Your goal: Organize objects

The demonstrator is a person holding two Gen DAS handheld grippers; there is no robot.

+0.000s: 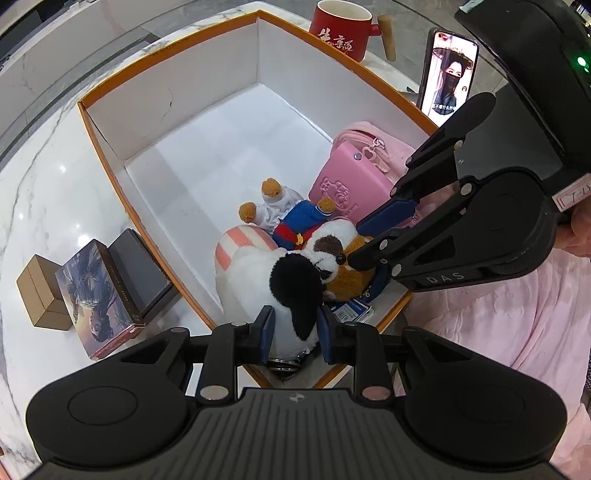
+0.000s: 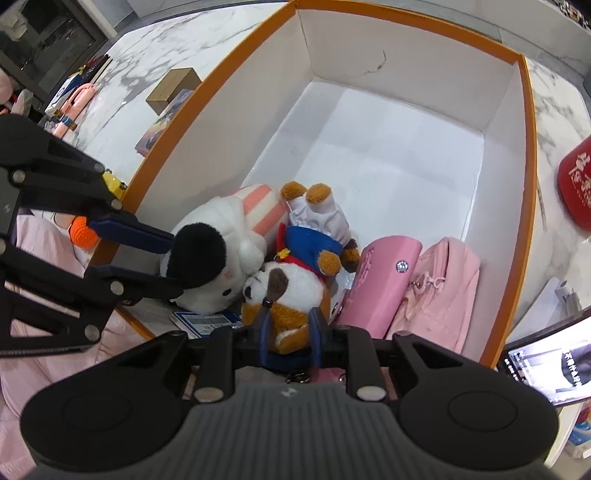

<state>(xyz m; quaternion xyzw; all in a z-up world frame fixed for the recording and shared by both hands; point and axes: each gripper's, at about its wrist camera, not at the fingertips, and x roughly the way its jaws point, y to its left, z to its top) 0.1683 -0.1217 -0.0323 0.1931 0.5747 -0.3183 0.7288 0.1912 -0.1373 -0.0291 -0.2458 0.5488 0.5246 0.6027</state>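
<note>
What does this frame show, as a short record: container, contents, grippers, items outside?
container: box, orange rim, white inside
contents: white plush, brown plush, pink pouch, pink bag, card
left gripper: jaws closed on the white plush's black ear
right gripper: jaws closed on the brown plush
outside: mug, phone, books

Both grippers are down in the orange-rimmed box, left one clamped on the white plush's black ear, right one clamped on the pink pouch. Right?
Not quite. The right gripper is clamped on the brown-and-white dog plush, not the pink pouch, which sits untouched beside it; the right wrist view shows this. The rest holds: the left gripper pinches the white plush's black ear inside the orange-rimmed box.
</note>
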